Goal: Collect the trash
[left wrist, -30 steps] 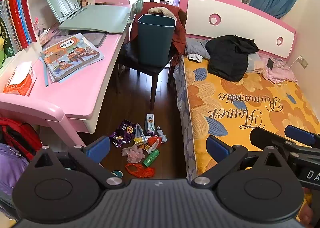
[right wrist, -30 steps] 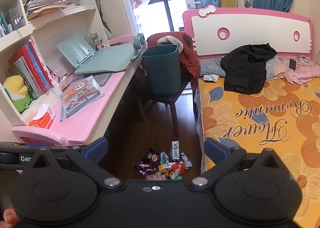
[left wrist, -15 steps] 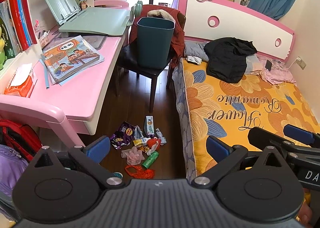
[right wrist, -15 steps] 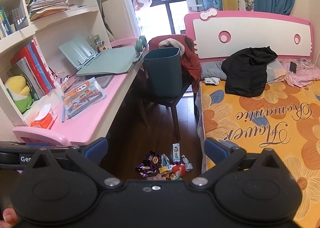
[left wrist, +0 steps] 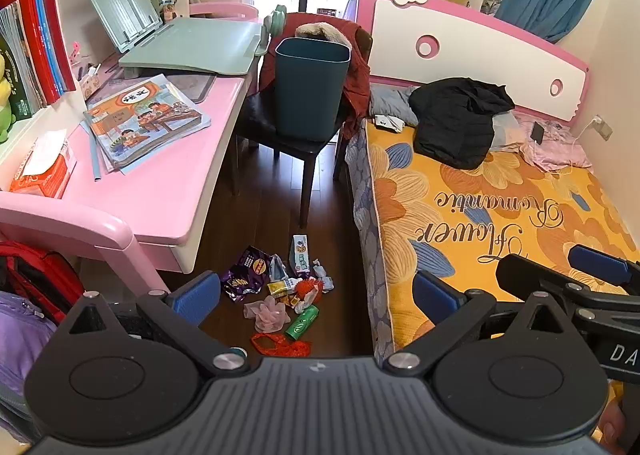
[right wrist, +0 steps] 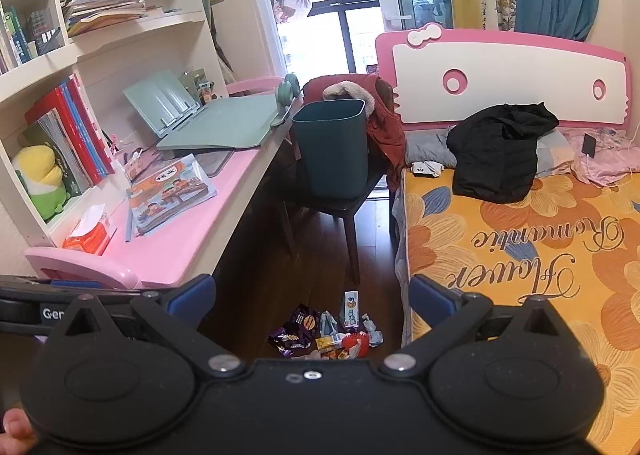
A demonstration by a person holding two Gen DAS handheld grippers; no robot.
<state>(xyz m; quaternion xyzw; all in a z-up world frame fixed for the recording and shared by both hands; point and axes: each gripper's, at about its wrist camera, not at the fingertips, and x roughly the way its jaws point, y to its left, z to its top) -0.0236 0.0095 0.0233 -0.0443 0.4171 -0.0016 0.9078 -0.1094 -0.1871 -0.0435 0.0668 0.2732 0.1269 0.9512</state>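
Note:
A heap of trash [left wrist: 280,287] lies on the dark wood floor between desk and bed: a purple snack bag [left wrist: 246,273], a small carton [left wrist: 300,253], a green wrapper [left wrist: 302,327], red netting [left wrist: 280,347]. The same trash heap [right wrist: 328,333] shows low in the right wrist view. A dark teal bin [left wrist: 310,91] stands on a black chair [left wrist: 288,139]; the bin [right wrist: 332,147] is far ahead in both views. My left gripper [left wrist: 316,295] hangs open high above the heap. My right gripper [right wrist: 310,297] is open too, nothing between its pads.
A pink desk [left wrist: 168,191] with books and a tissue box runs along the left. A bed [left wrist: 500,207] with an orange floral cover and black jacket fills the right. Red and purple backpacks [left wrist: 28,295] sit under the desk's near end. The floor strip between is narrow.
Both cameras have risen and pulled back a little, so the trash heap sits lower and smaller in each view. Both grippers stay open.

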